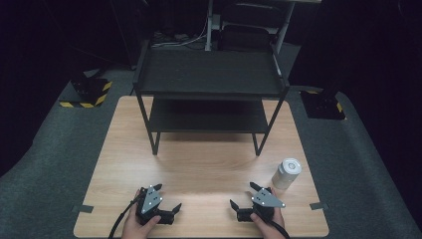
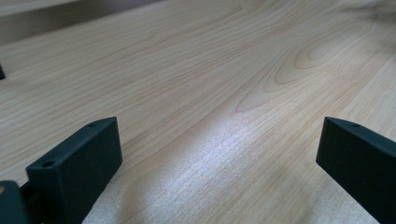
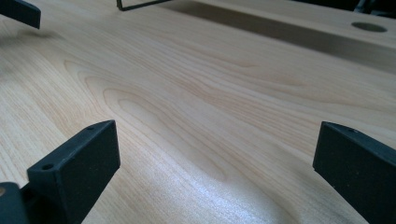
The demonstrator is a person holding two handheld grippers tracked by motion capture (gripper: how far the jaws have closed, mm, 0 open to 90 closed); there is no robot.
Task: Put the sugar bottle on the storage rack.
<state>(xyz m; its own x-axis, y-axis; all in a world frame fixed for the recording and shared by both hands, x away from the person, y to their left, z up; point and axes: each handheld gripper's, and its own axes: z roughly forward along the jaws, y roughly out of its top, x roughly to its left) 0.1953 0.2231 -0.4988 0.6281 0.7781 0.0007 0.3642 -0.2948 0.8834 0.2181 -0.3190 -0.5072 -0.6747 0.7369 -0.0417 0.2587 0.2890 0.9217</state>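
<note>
both grippers rest low at the near edge of the table (image 1: 199,164), each held in one hand. left gripper (image 1: 168,202) has its jaws spread wide with nothing between them; in the left gripper view the gap (image 2: 219,154) frames bare wood grain. right gripper (image 1: 245,195) is likewise spread wide and holds nothing, and the right gripper view shows bare wood between its jaws (image 3: 215,154). the two grippers point inward and forward, well apart from each other, which reads as a ready stance rather than a grasp in progress. the nearest thing is a can (image 1: 286,173), white with a round top, standing upright on the table just beside the right gripper, toward the right edge. since the can is nearest that side, the right gripper is judged the likely one to take it, and the wide jaw spacing suits its round body. farther out, a black shelf unit (image 1: 209,74) with two levels stands at the far half of the table, both levels bare; it is a probable place for the can. beyond the table lies grey floor (image 1: 54,139), with yellow-and-black striped bases (image 1: 89,92) at either side.
</note>
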